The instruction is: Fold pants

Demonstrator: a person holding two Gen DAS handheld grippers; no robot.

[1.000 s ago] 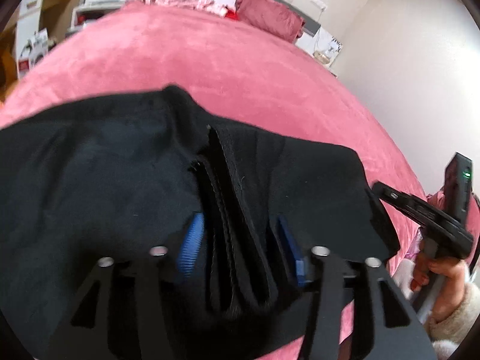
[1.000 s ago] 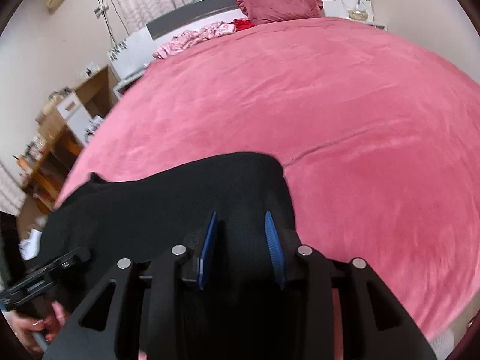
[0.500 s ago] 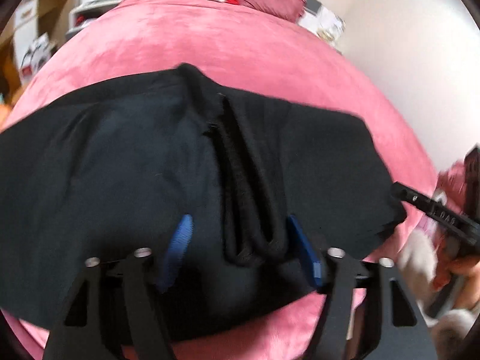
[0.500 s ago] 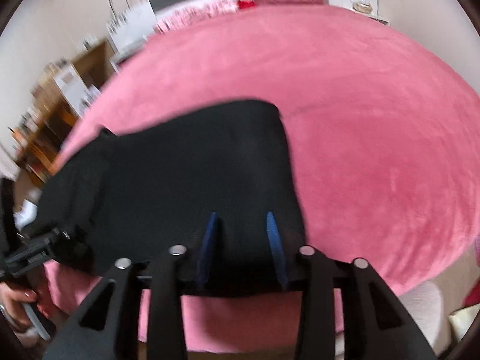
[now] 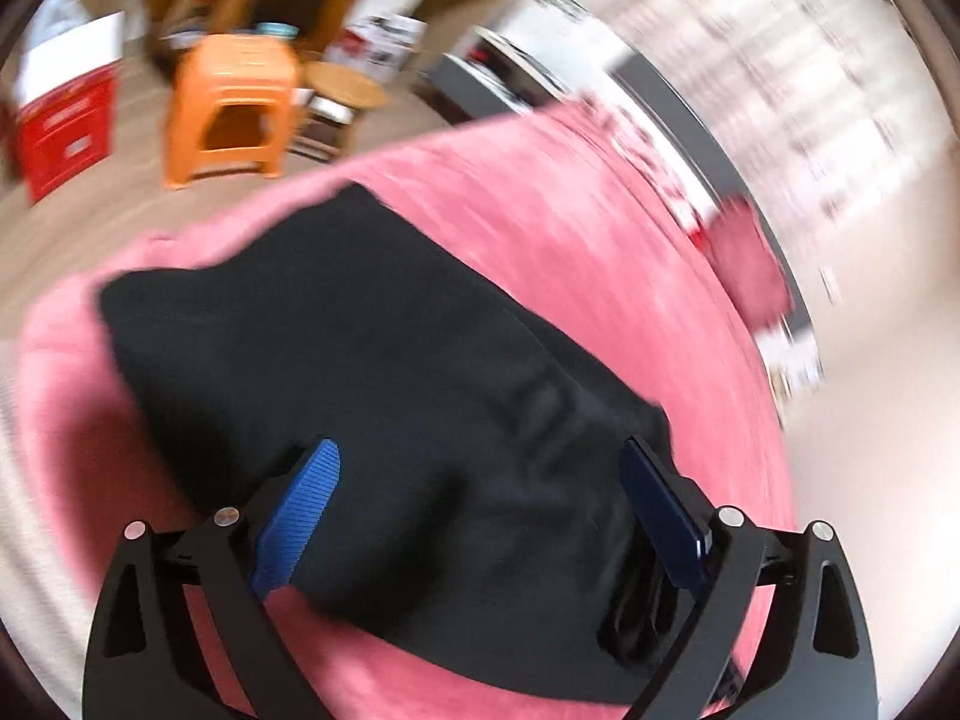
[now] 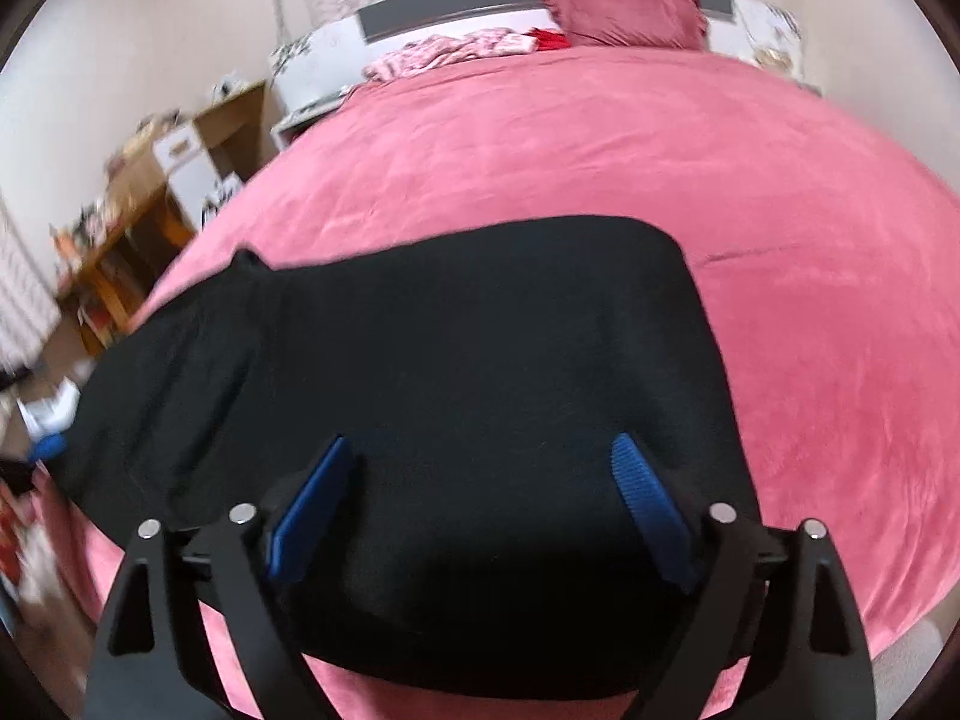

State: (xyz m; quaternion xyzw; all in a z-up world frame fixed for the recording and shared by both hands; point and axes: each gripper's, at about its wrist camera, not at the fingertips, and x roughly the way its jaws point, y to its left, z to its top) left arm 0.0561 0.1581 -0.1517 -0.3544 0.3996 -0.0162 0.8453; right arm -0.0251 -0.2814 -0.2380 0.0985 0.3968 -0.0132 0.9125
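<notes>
The black pants (image 6: 456, 360) lie folded flat on the pink bed (image 6: 780, 210), near its front edge. They also show in the left wrist view (image 5: 360, 372), blurred by motion. My left gripper (image 5: 480, 504) is open and empty, its blue pads (image 5: 300, 510) spread wide above the pants. My right gripper (image 6: 480, 498) is open and empty, hovering above the near part of the pants. The thick waistband fold (image 5: 636, 612) lies under the left gripper's right finger.
A pink pillow (image 6: 624, 9) and crumpled pink clothes (image 6: 456, 48) lie at the headboard. An orange stool (image 5: 231, 108) and a red drawer box (image 5: 60, 126) stand on the floor past the bed's corner. Wooden shelves (image 6: 138, 222) stand left of the bed.
Both grippers opened wide and let go of the pants. The left gripper swung round fast and now faces the bed's corner and the floor. The right gripper pulled back a little.
</notes>
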